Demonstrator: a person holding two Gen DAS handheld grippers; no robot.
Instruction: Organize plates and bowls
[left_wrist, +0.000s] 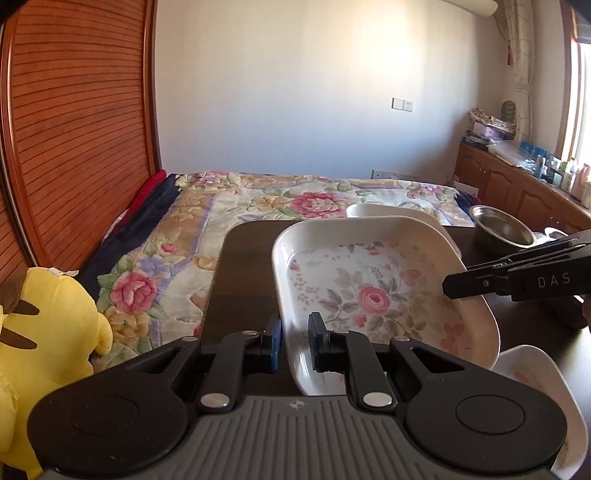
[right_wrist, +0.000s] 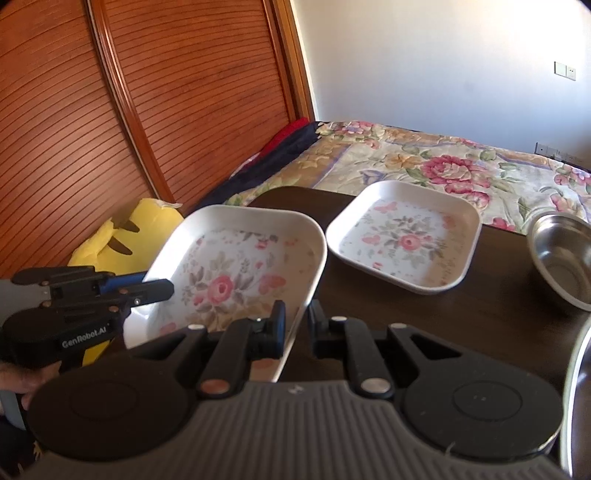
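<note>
Together, both grippers clamp one square floral plate (right_wrist: 236, 273) and hold it tilted above the dark table (right_wrist: 461, 325). The left gripper (left_wrist: 295, 338) pinches the plate's near rim, one pad outside the wall and one inside. The right gripper (right_wrist: 297, 325) bites the opposite rim the same way. A second floral plate (right_wrist: 404, 236) lies flat on the table further back, apart from the held one. A steel bowl (right_wrist: 565, 254) sits to its right, near the table edge. Another white plate (left_wrist: 546, 387) lies under the held one at the lower right. Beyond the table are a flowered bedspread (left_wrist: 258, 206) and a yellow plush toy (left_wrist: 48, 332).
</note>
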